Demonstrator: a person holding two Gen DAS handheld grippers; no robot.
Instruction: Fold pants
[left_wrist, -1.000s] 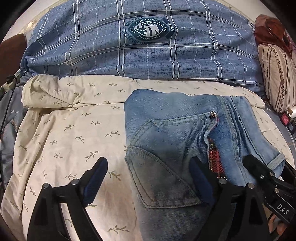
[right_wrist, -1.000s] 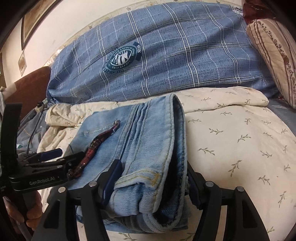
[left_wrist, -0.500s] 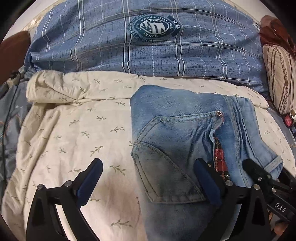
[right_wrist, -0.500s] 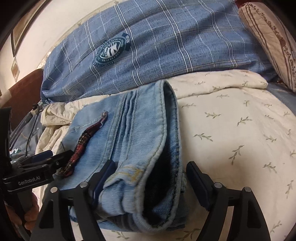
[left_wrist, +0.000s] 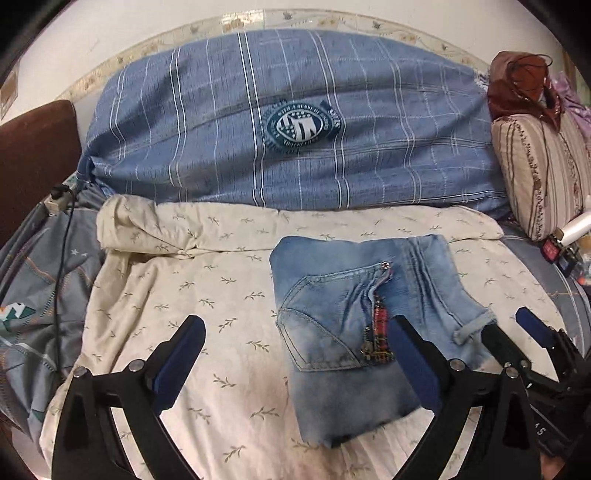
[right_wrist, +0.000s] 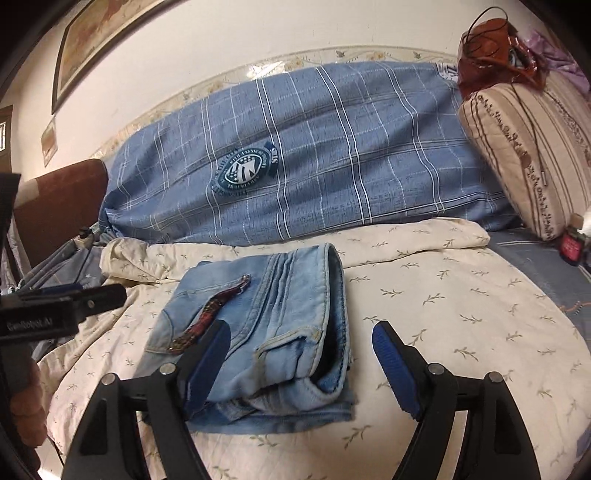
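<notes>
Pants (left_wrist: 354, 332) lie folded into a compact bundle on the leaf-print sheet (left_wrist: 221, 280). Our left gripper (left_wrist: 295, 354) has lifted back, jaws wide and empty; our right gripper (right_wrist: 299, 354) has just been opening (denim released), so we judge the fold finished.

My left tongs' right finger (left_wrist: 413, 365) covers part of the folded jeans (left_wrist: 354, 325); the small red item (left_wrist: 552, 248) by the striped pillow (left_wrist: 535, 173) is too small to identify.
</notes>
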